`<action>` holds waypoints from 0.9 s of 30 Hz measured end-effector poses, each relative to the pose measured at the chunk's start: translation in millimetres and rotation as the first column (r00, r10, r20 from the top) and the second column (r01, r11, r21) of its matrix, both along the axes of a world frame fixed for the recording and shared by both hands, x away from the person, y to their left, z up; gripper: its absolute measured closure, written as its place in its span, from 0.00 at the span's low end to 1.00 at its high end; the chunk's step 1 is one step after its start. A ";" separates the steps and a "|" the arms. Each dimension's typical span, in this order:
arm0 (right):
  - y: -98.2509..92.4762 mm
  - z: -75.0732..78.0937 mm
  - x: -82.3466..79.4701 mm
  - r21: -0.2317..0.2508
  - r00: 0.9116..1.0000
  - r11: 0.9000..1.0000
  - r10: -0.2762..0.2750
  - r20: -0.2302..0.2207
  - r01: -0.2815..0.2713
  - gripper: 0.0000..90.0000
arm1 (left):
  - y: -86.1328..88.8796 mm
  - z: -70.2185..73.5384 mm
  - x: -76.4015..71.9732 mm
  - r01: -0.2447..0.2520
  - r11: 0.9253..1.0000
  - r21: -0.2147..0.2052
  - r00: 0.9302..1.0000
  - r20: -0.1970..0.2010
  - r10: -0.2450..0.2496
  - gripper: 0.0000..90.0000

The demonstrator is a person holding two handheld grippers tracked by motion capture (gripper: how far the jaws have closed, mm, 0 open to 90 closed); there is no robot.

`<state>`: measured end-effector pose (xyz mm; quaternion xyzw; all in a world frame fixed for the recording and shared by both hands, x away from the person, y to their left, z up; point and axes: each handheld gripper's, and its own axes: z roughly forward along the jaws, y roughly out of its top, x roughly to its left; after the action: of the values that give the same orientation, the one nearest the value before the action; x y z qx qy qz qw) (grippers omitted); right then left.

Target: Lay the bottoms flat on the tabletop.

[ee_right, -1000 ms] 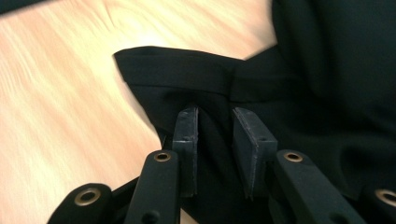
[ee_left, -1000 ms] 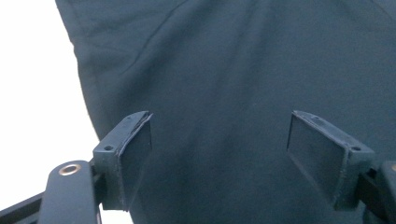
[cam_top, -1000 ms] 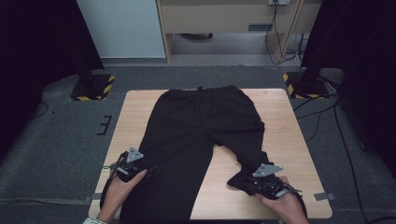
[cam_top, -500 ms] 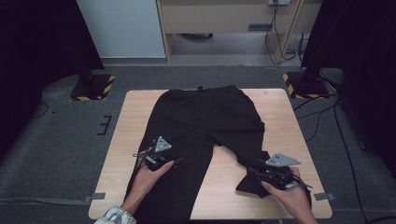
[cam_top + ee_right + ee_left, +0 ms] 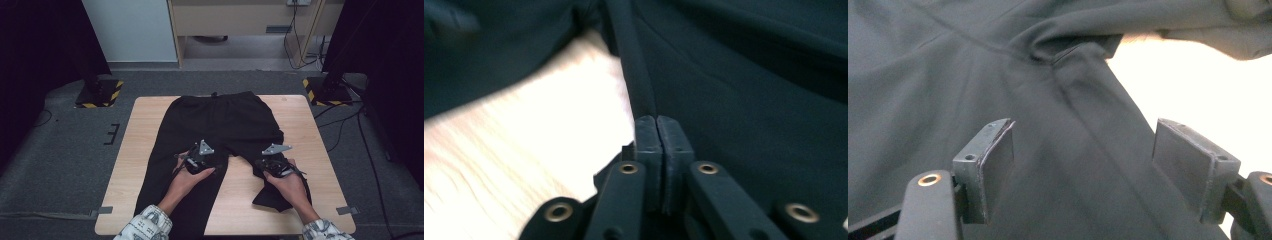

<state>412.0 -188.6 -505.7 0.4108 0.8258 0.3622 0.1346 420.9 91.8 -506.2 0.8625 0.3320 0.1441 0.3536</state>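
Black trousers point(image 5: 220, 125), spread flat on table point(image 5: 140, 130)

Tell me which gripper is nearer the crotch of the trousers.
Left. The left gripper sits just below the crotch, jaws open; the right gripper is farther off, on the other leg.
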 end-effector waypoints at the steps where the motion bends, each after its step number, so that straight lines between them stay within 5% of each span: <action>1: -2.4 2.0 2.5 0.029 1.000 1.000 -0.008 0.003 0.008 1.00 | -3.6 0.4 1.3 0.005 1.000 0.006 1.000 0.003 -0.005 0.26; 4: -14.3 9.9 14.2 0.080 0.998 0.995 -0.065 0.009 0.064 1.00 | -13.4 0.7 6.5 0.008 1.000 -0.014 1.000 -0.002 -0.008 0.28; 9: -19.3 -5.1 34.0 0.021 0.995 0.997 -0.075 -0.065 0.077 0.98 | -29.5 -2.3 18.3 -0.002 1.000 -0.025 1.000 -0.005 0.001 0.31; 13: -17.2 -14.1 40.0 0.032 0.993 0.996 -0.077 -0.094 0.080 0.97 | -40.3 -4.0 24.4 -0.014 1.000 -0.009 1.000 0.025 0.014 0.38; 19: -14.5 -14.2 38.3 0.020 0.994 0.997 -0.069 -0.088 0.071 0.95 | -55.3 -7.0 32.8 -0.025 0.999 0.030 0.997 0.077 0.023 0.64; 27: -13.8 -14.0 36.9 0.012 0.994 0.997 -0.073 -0.084 0.074 0.87 | -54.8 -12.4 37.2 -0.031 0.998 0.050 0.999 0.016 0.030 0.97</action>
<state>448.9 -202.3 -519.7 0.4568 0.8122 0.3458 0.1101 458.1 37.0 -518.6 0.8650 0.3386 0.1643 0.3320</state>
